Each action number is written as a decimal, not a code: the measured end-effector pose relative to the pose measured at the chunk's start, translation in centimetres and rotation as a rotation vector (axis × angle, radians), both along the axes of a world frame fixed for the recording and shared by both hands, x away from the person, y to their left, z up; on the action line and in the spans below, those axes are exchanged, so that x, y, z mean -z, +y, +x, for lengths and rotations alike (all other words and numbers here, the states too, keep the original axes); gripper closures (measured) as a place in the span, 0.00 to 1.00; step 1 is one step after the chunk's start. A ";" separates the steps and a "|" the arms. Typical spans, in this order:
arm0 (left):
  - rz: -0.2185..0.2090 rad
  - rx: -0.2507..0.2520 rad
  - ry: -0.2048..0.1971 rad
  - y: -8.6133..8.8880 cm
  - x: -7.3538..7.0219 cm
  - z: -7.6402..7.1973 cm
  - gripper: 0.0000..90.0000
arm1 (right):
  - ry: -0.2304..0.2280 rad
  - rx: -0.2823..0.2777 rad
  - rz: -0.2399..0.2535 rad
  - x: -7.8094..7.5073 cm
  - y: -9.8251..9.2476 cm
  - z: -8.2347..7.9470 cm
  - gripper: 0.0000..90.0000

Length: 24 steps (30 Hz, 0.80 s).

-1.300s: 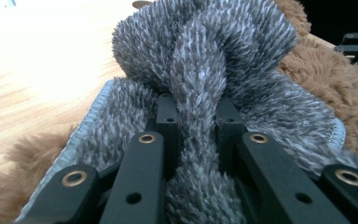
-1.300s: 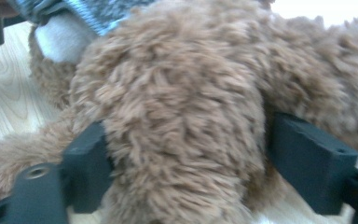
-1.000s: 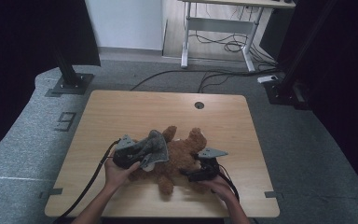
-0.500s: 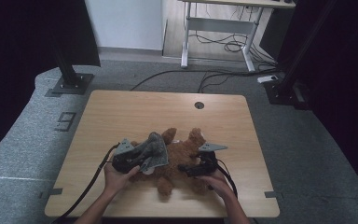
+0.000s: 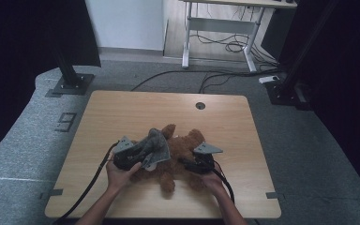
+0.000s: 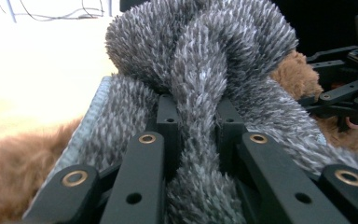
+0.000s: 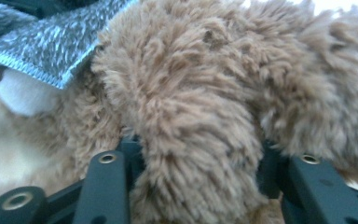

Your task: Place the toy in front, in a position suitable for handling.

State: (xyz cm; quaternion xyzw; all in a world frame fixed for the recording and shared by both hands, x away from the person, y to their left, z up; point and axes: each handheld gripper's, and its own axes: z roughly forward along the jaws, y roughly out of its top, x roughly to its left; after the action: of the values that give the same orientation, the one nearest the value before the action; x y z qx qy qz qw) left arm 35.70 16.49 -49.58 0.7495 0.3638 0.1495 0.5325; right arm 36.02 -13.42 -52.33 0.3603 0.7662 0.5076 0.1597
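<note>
Two claws (image 5: 136,159) (image 5: 194,165) on plush bear (image 5: 178,145)

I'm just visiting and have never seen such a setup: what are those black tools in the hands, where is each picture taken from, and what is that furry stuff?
No robot here: a person holds a hand-held two-jaw gripper in each hand. One camera looks down on the wooden table; two ride on the grippers. A brown teddy bear lies on the table. The left gripper is shut on a fuzzy grey cloth. The right gripper has just been closing, and its jaws now squeeze a limb of the bear.
</note>
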 end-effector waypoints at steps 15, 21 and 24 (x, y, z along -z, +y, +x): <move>-0.062 -0.104 -0.025 0.7 -3.6 3.1 0.84 | -0.299 0.005 -0.082 0.8 0.5 -1.0 0.62; 0.025 -0.057 0.065 -0.6 -2.1 3.5 0.84 | -0.319 -0.032 -0.110 1.2 0.2 -2.0 0.61; 0.043 -0.042 0.081 -0.8 -2.0 3.3 0.85 | -0.323 -0.047 -0.119 1.3 0.1 -2.2 0.60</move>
State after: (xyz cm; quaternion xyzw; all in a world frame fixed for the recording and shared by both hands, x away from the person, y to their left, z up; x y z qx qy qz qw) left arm 39.03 15.71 -47.61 0.7583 0.3975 0.1382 0.4979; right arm 33.84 -13.32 -53.65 0.2461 0.7675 0.5160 0.2900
